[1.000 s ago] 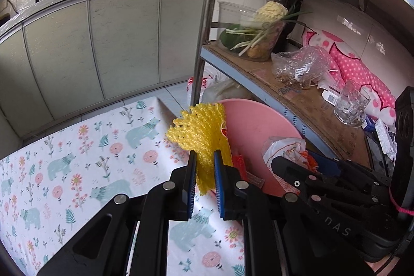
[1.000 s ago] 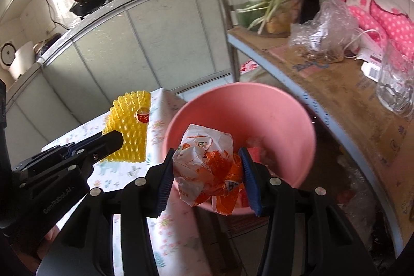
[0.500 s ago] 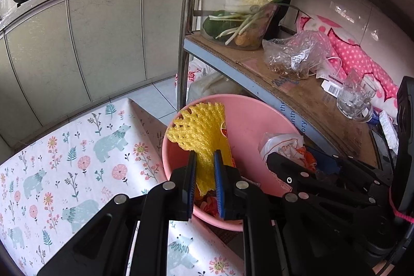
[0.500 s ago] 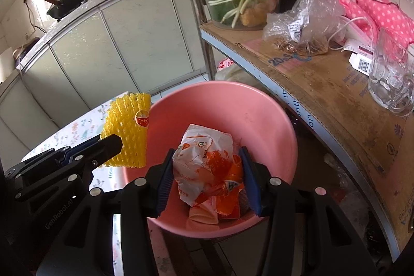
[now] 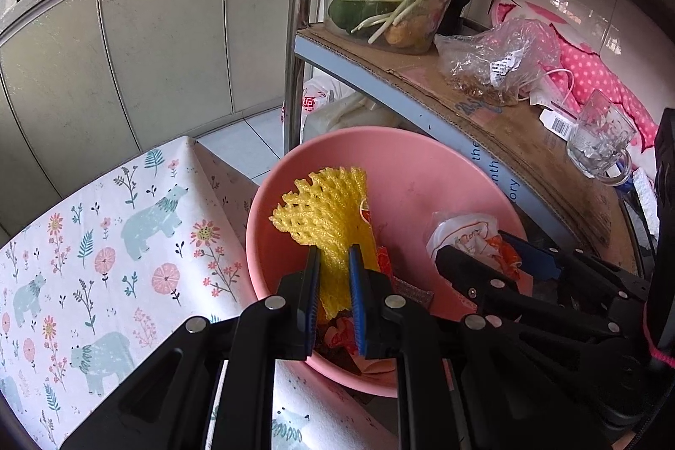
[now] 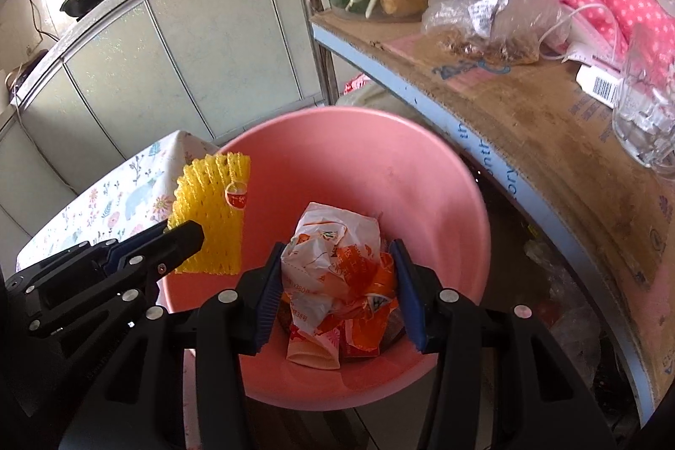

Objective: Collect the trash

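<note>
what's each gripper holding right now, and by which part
Left gripper pinches the yellow foam net at its lower end; right gripper clamps the crumpled orange-white wrapper across its sides.

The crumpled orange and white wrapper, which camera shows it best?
The right wrist view: the wrapper sits centred, clamped between the right tongs over the pink bin. The left wrist view shows only its white top behind those tongs.

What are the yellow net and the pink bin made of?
Yellow net: looks like soft foam mesh, matte; open diamond lattice, creased where the left gripper pinches it.
Pink bin: probably moulded plastic, smooth with a slight sheen and an even thin rim.
</note>
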The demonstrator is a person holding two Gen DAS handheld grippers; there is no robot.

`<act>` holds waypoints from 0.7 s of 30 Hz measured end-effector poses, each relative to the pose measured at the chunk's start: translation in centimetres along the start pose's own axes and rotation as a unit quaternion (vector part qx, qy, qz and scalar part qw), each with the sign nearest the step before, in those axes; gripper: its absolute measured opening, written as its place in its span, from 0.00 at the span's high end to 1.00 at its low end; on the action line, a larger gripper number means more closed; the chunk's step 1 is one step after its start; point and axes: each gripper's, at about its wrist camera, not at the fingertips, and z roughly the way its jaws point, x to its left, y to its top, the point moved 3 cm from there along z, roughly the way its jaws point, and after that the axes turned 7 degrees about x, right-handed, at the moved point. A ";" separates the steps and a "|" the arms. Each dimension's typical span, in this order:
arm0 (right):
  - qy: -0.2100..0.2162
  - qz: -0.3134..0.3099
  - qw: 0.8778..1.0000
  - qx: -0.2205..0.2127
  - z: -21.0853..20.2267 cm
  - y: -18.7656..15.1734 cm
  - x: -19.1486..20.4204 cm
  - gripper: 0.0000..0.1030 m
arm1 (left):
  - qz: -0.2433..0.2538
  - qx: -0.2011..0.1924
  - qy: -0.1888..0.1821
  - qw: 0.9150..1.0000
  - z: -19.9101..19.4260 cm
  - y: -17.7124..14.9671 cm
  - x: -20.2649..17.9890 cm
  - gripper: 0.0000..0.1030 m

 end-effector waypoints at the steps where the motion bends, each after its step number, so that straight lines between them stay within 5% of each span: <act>1: 0.000 0.001 1.000 0.004 0.2 0.0 0.0 0.51 | -0.001 0.001 0.000 1.000 0.1 0.1 0.1 0.87; 15: -0.003 -0.002 1.000 -0.004 -0.6 0.0 0.0 0.46 | -0.027 -0.007 -0.005 1.000 -0.8 0.6 0.7 0.79; 21: -0.003 -0.013 1.000 -0.022 -1.7 0.2 0.3 0.39 | -0.037 -0.026 -0.018 0.999 -2.0 1.0 0.8 0.53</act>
